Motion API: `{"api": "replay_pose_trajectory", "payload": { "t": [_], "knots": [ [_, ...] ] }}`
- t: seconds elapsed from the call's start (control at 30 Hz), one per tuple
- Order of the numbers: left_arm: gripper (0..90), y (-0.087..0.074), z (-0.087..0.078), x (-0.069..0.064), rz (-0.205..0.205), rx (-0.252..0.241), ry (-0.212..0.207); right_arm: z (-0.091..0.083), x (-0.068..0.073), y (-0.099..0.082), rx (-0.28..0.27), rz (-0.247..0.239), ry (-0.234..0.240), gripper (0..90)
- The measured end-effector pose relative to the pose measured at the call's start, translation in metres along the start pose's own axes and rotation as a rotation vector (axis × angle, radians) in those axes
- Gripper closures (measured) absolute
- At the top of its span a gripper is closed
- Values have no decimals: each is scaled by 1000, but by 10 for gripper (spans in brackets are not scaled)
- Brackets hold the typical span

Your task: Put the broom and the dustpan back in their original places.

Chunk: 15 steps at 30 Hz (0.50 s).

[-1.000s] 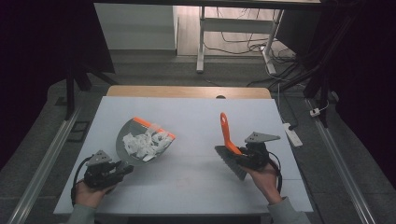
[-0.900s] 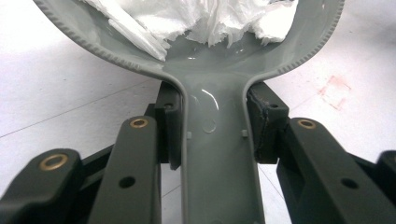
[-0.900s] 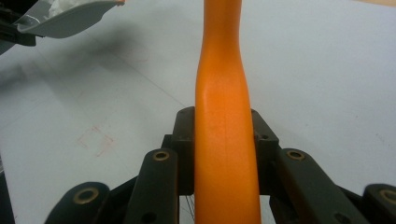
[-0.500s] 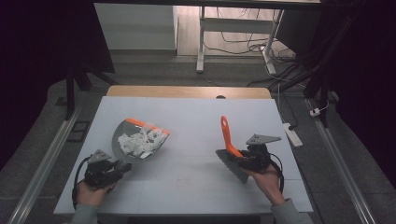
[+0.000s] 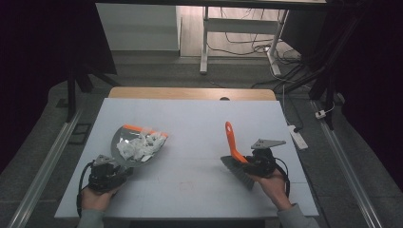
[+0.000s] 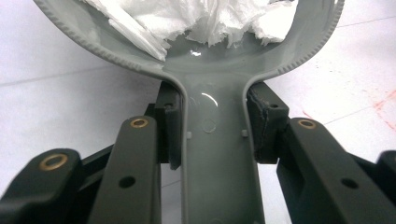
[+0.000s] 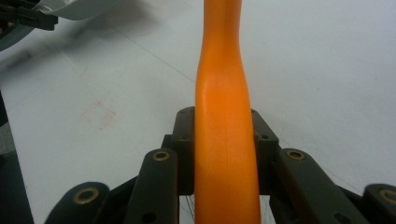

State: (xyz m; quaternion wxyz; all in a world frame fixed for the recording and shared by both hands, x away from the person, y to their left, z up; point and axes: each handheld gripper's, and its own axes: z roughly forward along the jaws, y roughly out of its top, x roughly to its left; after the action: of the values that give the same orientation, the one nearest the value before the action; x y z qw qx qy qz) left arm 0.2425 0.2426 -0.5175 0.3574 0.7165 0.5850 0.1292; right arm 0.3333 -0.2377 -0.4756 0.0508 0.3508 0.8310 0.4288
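the left tongs sit at the near left of the white bench, clamped on the grey handle of a dustpan; in the left gripper view the two black pads press against either side of that handle, just below where it widens into the pan. the dustpan lies flat on the bench with its pan pointing away from the person, an orange strip along its far lip, and a heap of crumpled white paper scraps resting inside it; the same white scraps fill the top of the left gripper view, right up against the ribbed grey rim. well apart, at the near right of the bench, the right tongs are closed on a hand brush, gripping its orange handle, which rises tilted up and away from the person while the dark bristle head rests down on the bench surface. in the right gripper view the orange handle runs straight up between the jaws, held snugly by both pads, with the white bench beyond it and the edge of the dustpan in the upper left corner. a faint reddish mark shows on the bench between the two tools
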Motion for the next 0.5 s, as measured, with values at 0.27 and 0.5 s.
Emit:
{"api": "replay_pose_trajectory", "payload": {
  "t": [0.27,0.5],
  "knots": [
    [616,2,8,-1,-52,18,38,-1,-4,-4,17,24,6,707],
    [616,3,16,-4,-90,33,60,-1,-6,-6,33,31,10,707]
  ]
}}
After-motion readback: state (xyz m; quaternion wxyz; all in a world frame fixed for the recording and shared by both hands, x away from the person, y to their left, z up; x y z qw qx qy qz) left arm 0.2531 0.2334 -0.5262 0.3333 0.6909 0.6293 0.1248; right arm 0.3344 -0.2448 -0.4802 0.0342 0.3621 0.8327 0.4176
